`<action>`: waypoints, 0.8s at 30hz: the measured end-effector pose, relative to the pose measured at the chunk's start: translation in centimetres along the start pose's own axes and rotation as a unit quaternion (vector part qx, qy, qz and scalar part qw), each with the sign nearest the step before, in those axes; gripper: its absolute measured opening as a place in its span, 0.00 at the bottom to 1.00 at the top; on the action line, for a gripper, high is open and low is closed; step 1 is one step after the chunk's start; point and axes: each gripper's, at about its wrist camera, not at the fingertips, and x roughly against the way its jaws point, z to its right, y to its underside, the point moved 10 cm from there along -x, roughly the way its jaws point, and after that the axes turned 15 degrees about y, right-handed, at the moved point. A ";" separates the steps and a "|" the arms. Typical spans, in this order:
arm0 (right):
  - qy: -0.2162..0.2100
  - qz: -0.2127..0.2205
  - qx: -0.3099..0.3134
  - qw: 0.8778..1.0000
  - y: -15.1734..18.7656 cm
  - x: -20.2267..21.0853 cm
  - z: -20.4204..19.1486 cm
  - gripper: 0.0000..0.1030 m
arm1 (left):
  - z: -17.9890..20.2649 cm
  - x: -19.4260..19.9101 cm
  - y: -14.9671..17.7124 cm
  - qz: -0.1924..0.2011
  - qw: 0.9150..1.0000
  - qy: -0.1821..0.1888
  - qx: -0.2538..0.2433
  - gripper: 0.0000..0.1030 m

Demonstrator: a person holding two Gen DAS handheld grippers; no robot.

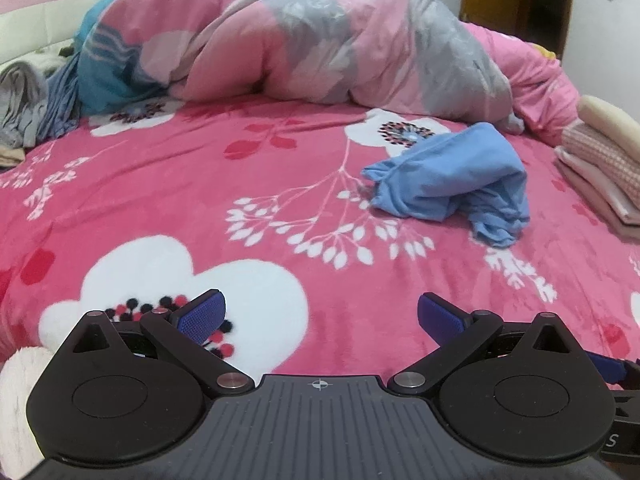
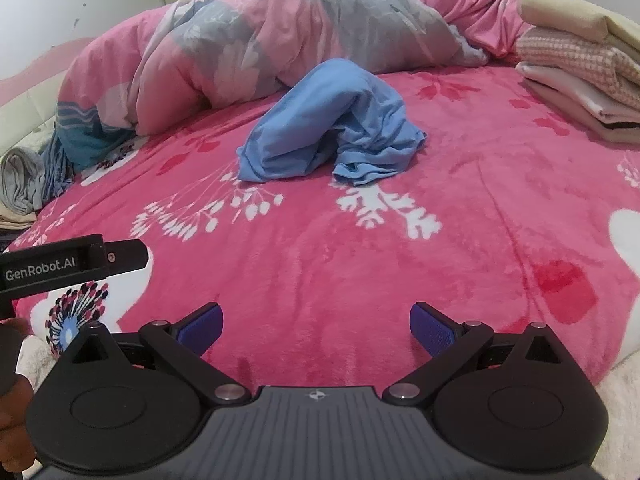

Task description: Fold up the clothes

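Note:
A crumpled light blue garment [image 1: 452, 184] [image 2: 336, 136] lies in a heap on the pink flowered blanket [image 1: 240, 184] [image 2: 460, 240] that covers the bed. My left gripper [image 1: 321, 316] hovers open near the bed's front edge, well short of the garment and to its left, with nothing between its blue pads. My right gripper [image 2: 316, 324] is open too and holds nothing; the garment lies straight ahead of it, some way off. In the right wrist view the left gripper's black body [image 2: 72, 264] shows at the left edge.
A bunched pink and grey quilt [image 1: 300, 40] [image 2: 240, 40] fills the back of the bed. Folded clothes in beige and pink check are stacked at the right [image 1: 600, 160] [image 2: 580, 68]. Unfolded grey and blue clothes [image 1: 32, 108] [image 2: 28, 180] lie at the far left by the headboard.

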 end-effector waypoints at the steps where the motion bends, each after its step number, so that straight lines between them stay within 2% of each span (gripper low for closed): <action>1: 0.001 0.001 -0.001 1.000 0.0 0.0 0.0 0.99 | -0.1 0.0 0.0 0.001 1.000 0.000 0.000 1.00; 12: 0.024 0.009 -0.005 1.000 -0.7 0.2 0.0 0.99 | -0.5 0.4 -0.3 0.016 1.000 0.001 -0.009 1.00; 19: 0.044 0.010 -0.010 0.999 -1.2 0.5 0.5 1.00 | -1.0 0.1 0.2 -0.005 1.000 0.004 0.003 1.00; 24: 0.062 0.008 -0.015 0.998 -1.4 0.5 1.0 1.00 | -0.7 0.4 0.1 0.005 1.000 0.001 -0.005 1.00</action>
